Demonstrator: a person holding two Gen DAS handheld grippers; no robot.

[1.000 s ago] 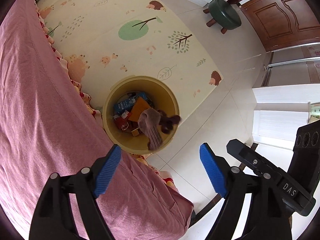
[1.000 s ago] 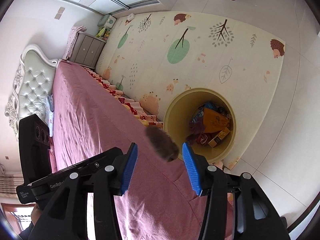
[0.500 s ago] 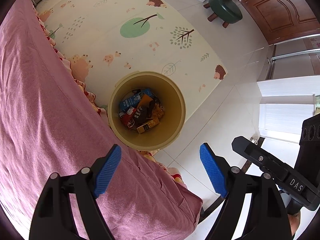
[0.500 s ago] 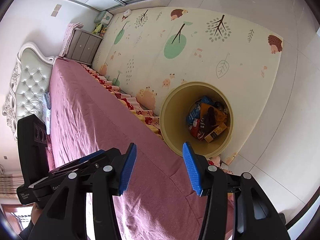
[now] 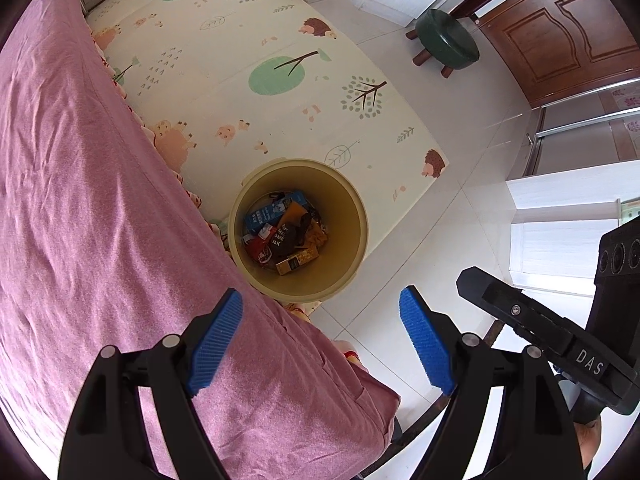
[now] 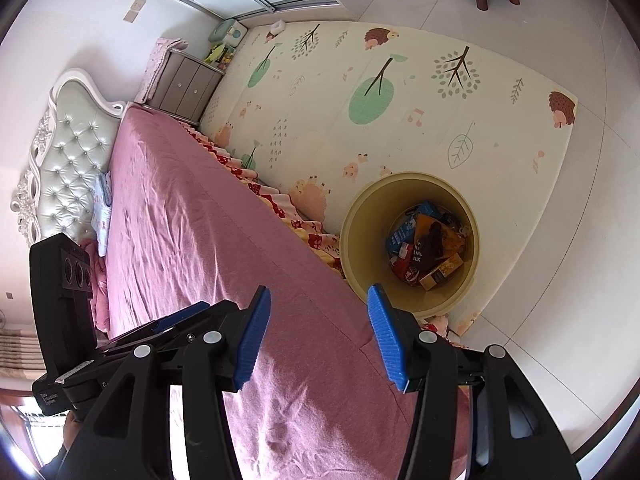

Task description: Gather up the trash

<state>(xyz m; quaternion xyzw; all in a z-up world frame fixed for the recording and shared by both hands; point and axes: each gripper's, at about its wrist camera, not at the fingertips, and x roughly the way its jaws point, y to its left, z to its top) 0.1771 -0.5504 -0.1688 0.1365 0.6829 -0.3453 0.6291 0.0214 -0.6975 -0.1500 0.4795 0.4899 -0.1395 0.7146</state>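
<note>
A round yellow trash bin stands on the floor beside the bed; it also shows in the right wrist view. Inside lie several wrappers and boxes with a dark brown item on top. My left gripper is open and empty, held above the bed's corner, near the bin. My right gripper is open and empty, held above the bed, with the bin ahead to its right.
A bed with a pink sheet fills the left side; its tufted headboard is far off. A patterned play mat covers the floor. A green stool stands by a wooden door. A nightstand stands by the bed.
A brown cloth item that was dropping over the bin a second ago now lies inside it. Both grippers stay open and have drawn back a little from the bin.
</note>
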